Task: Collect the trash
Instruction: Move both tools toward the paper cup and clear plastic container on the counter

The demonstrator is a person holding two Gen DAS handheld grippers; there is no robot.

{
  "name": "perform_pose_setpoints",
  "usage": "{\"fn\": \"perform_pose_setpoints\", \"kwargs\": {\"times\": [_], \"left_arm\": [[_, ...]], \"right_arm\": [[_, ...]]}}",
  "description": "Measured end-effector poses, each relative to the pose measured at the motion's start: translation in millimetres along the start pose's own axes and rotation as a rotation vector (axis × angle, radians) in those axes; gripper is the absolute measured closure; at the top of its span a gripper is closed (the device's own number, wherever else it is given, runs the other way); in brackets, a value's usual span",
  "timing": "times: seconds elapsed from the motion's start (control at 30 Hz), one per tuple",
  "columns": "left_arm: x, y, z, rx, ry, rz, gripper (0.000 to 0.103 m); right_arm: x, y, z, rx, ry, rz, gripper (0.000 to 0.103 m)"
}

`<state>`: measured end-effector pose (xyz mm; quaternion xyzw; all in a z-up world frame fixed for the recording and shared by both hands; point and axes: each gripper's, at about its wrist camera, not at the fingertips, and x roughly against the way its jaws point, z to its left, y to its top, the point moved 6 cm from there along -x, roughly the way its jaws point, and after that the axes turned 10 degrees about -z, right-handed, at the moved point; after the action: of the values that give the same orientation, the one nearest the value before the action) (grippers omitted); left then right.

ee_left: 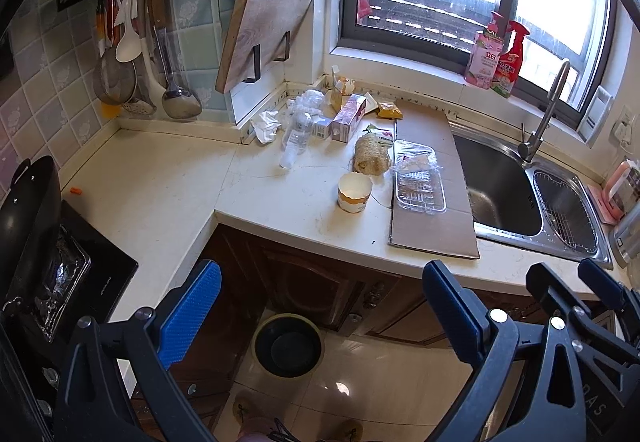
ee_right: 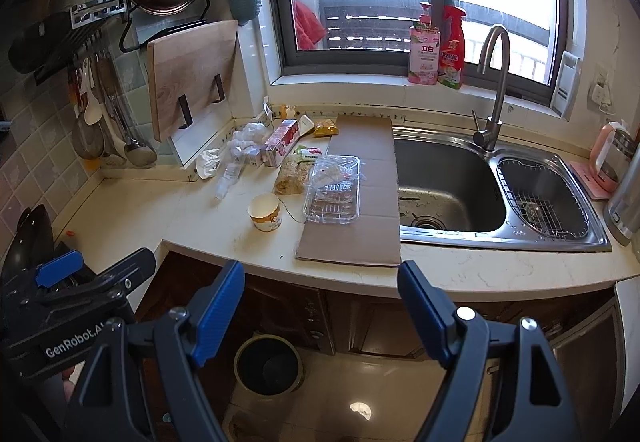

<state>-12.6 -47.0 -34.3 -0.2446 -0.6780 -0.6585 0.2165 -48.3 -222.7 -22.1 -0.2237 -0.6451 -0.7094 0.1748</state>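
Note:
Trash lies on the pale counter: a white paper cup (ee_left: 355,197) (ee_right: 265,217), a clear plastic tray (ee_left: 418,178) (ee_right: 334,188) on a flat cardboard sheet (ee_left: 432,230) (ee_right: 360,246), and a lying plastic bottle (ee_left: 296,138) (ee_right: 230,174). Also there are a crumpled tissue (ee_left: 266,126), a pink carton (ee_left: 349,118) (ee_right: 280,142) and a yellow packet (ee_left: 390,109). A dark round bin (ee_left: 287,348) (ee_right: 267,366) stands on the floor below the counter. My left gripper (ee_left: 320,302) and right gripper (ee_right: 320,302) hang side by side in front of the counter edge, both open with nothing between the fingers.
A steel double sink (ee_left: 500,198) (ee_right: 448,182) with a faucet (ee_right: 494,82) is to the right of the cardboard. A black wok (ee_left: 28,222) sits on the stove at the left. A cutting board (ee_left: 264,26) leans on the wall, and detergent bottles (ee_right: 436,46) stand on the sill.

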Motion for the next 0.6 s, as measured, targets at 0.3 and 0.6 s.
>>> {"fn": "perform_pose_setpoints", "kwargs": {"times": [0.3,0.6], "left_arm": [[5,-6,-16,-0.025,0.069,0.026,0.002],[-10,-2,-5,-0.016,0.125,0.068,0.001]], "right_arm": [[-5,0,-28,0.011,0.043,0.022,0.024],[-26,8,-41,-0.035,0.075,0.056,0.024]]}}
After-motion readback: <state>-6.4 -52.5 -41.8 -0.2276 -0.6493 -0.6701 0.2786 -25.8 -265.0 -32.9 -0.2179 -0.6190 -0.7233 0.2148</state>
